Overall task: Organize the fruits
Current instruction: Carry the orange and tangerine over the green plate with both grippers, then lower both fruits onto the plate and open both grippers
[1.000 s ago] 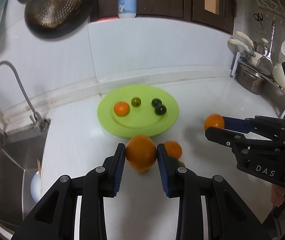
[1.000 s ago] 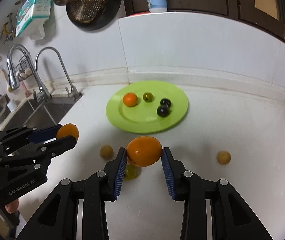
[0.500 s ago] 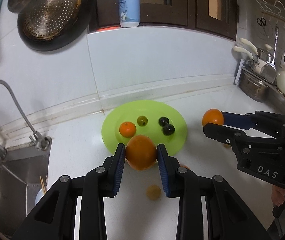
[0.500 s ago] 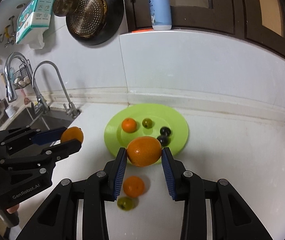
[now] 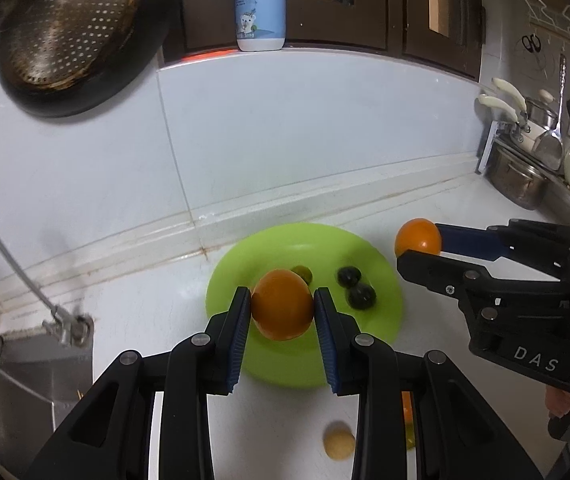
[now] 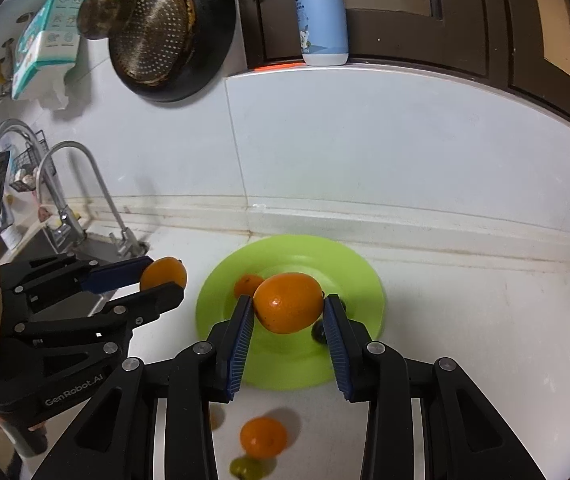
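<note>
Near tabletop: white and glossy; a small loose orange fruit lies near the right hand-held gripper's base with a small yellow-green round fruit touching its near side; in the left wrist view a small tan round fruit lies on it.
Left hand-held gripper: black frame with blue ribbed pads, clamped on a round orange held above the near left part of the plate.
Right hand-held gripper: same build, clamped on an oval orange above the plate's middle.
Gripper writing: "GenRobot.AI" on the left one's side, seen from the right wrist; "DAS" on the right one's side, seen from the left wrist.
Lime-green round plastic plate: on the tabletop, just in front of the wall; it carries a small orange fruit, an olive-green round fruit and two dark round fruits, close together on the right.
Far left: steel sink with curved steel taps.
Far right: steel pot and hanging utensils.
Wall: white tiles; a black pan with a perforated metal strainer hangs on it.
Ledge above: white-and-blue plastic bottle with a cartoon animal label; its print is too small to read.
</note>
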